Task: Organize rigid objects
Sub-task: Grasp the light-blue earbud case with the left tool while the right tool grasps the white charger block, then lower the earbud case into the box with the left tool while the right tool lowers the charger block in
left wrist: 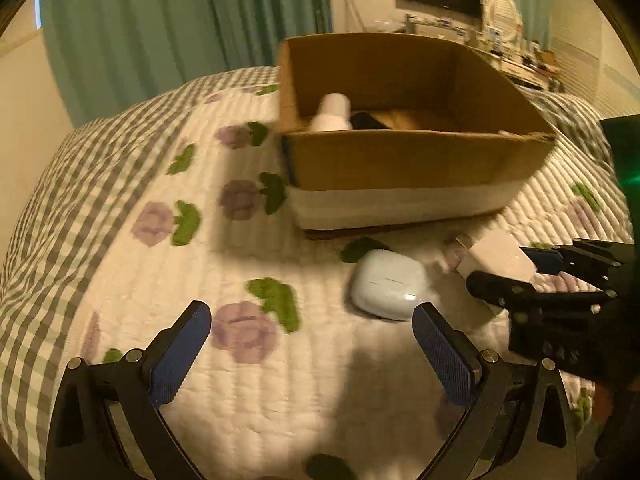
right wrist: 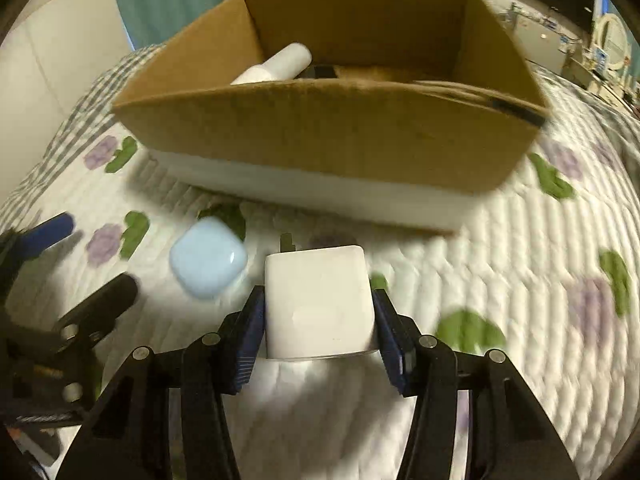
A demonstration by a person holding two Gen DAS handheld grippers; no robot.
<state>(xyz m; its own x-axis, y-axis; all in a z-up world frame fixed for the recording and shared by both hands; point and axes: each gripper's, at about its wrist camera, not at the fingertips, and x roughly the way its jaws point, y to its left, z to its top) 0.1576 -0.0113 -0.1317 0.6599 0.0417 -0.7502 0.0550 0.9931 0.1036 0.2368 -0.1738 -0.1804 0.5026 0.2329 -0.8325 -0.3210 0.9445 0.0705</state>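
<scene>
Here, the right gripper [right wrist: 319, 326] holds a white charger block [right wrist: 318, 300], its two blue-padded fingers [right wrist: 250, 340] pressed against the block's left and right sides. The block's metal prong [right wrist: 287, 242] projects from the far face, toward the cardboard box [right wrist: 320, 136]. From the left wrist view the same block [left wrist: 496, 258] appears at the right edge, clamped between the dark fingers of the right gripper [left wrist: 516, 266], near the bed quilt [left wrist: 248, 392]; whether it touches the quilt cannot be told.

The left gripper [left wrist: 312, 338] hangs above the quilt with its fingers [left wrist: 182, 350] spread wide apart and nothing between them. Just beyond its right finger lies a pale blue earbud case [left wrist: 388, 284], resting on the quilt, beside the charger block and apart from it. In the right wrist view this case [right wrist: 207, 258] sits to the left of the block, in front of the box.

The cardboard box stands on the bed beyond both objects, its top open, with a white band [left wrist: 392, 206] along the lower part of its near wall. Inside, at the left end, a white bottle [right wrist: 276, 65] lies tilted against the wall; a dark object [left wrist: 368, 121] lies beside it, too hidden to identify.

The quilt is white, printed with purple flowers and green leaves, and bordered in grey check. Teal curtains [left wrist: 132, 32] hang behind the bed.
</scene>
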